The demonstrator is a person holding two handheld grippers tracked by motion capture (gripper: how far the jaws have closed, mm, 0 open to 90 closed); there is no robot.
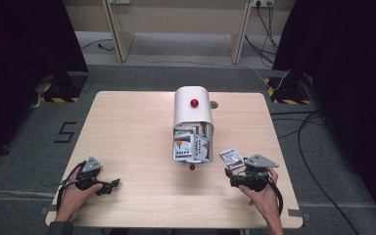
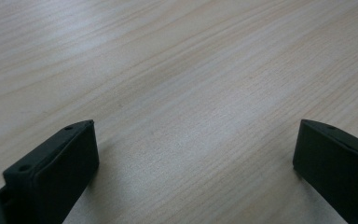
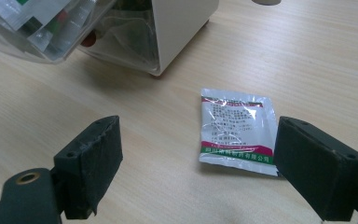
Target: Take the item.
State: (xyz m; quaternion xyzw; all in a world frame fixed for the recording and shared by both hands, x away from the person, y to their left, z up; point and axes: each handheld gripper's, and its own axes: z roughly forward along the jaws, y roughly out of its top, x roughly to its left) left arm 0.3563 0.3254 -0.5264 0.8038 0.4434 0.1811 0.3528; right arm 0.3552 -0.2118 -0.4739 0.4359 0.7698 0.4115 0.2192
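Left gripper (image 1: 108, 186): resting low on the table (image 1: 127, 132) near its front left corner, held in the left hand (image 1: 76, 193); jaws spread wide with nothing but bare wood grain between them; well apart from everything else, probably parked out of the way while the other side works.

Box (image 1: 192, 110): white, round-topped, standing mid-table with a red knob (image 1: 194, 103) on top; kept central, likely so either side can reach it.

Drawer (image 1: 192, 148): clear, pulled out from the box toward the person, stuffed with small packets lying at mixed angles; a second red knob (image 1: 192, 167) at its front edge; left pulled out, apparently so that packets can pass in or out.

Packet (image 3: 237, 129): small, silvery, with red and green bands and fine print; flat on the table, just right of the drawer's front, touching neither drawer nor box; lying label-up and easy to reach.

Right gripper (image 3: 196, 154): held in the right hand (image 1: 259, 193) near the front right of the table, aimed at the packet; jaws wide apart, gripping nothing, one jaw just beside the packet's edge; could be lining up to pick the packet up or parting from it just after release — cannot tell which.
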